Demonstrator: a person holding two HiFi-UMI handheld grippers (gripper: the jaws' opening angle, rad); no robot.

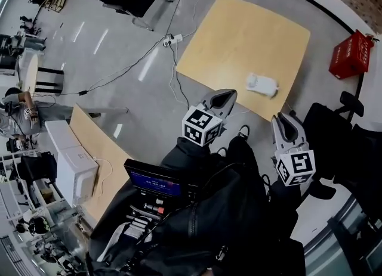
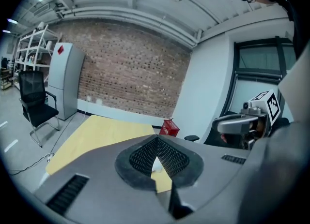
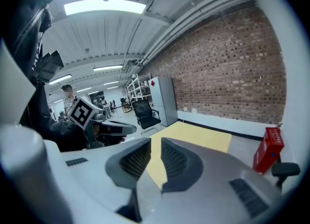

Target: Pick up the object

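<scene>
Left gripper (image 1: 225, 95) pitched down toward table (image 1: 239, 36), jaws together, empty. Right gripper (image 1: 283, 118) alongside, jaws slightly apart, empty. White object (image 1: 262, 84) on table beyond both; red crate (image 1: 351, 55) far right.

Head camera: mounted above the person, facing steeply down, with the yellow table (image 1: 239, 36) at 1 o'clock, well off. The cameras on the left gripper (image 1: 224, 97) and right gripper (image 1: 285, 121) sit close behind their own jaws and face across the table toward the brick wall (image 2: 131, 68). All three views share the table and the red crate (image 1: 351, 54). Each gripper view also catches the other gripper, at 3 and 9 o'clock.
</scene>
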